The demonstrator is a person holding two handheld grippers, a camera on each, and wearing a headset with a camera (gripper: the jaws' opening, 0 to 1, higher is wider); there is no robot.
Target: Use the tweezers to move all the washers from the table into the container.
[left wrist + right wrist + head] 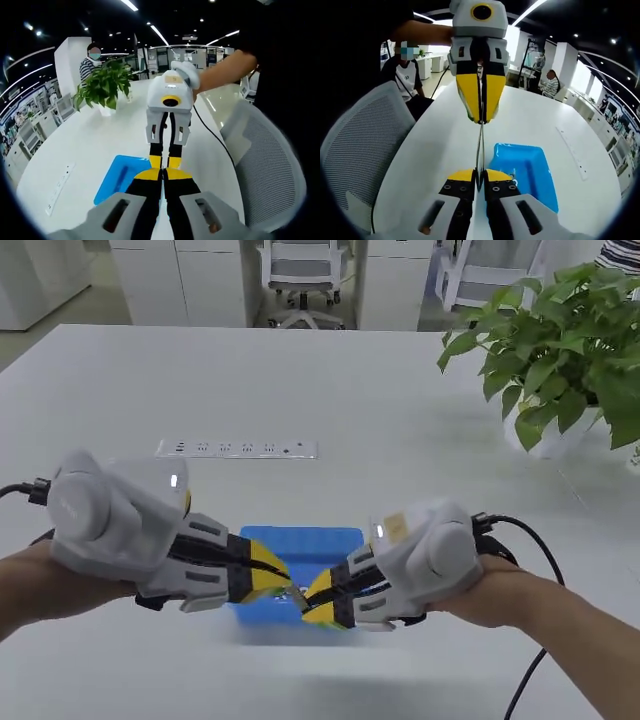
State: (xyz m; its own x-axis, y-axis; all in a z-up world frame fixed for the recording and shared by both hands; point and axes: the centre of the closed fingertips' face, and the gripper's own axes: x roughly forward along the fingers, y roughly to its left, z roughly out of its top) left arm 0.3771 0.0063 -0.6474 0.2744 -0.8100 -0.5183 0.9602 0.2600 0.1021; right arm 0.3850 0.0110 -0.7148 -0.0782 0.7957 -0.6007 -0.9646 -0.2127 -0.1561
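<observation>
Open-plan office, artificially lit.
Large white table [400,410] with a white socket strip [236,449] lying flat on its surface; leafy potted plant [565,340] near its far right edge. White swivel chairs [303,275] and white cabinets [180,285] beyond the far edge. Grey mesh-backed chair [270,165] just beside the near edge. Dark ceiling with linear lights [160,35] and small spots; white column [70,62] behind the plant. Further desks and people [550,82] in the distance.
</observation>
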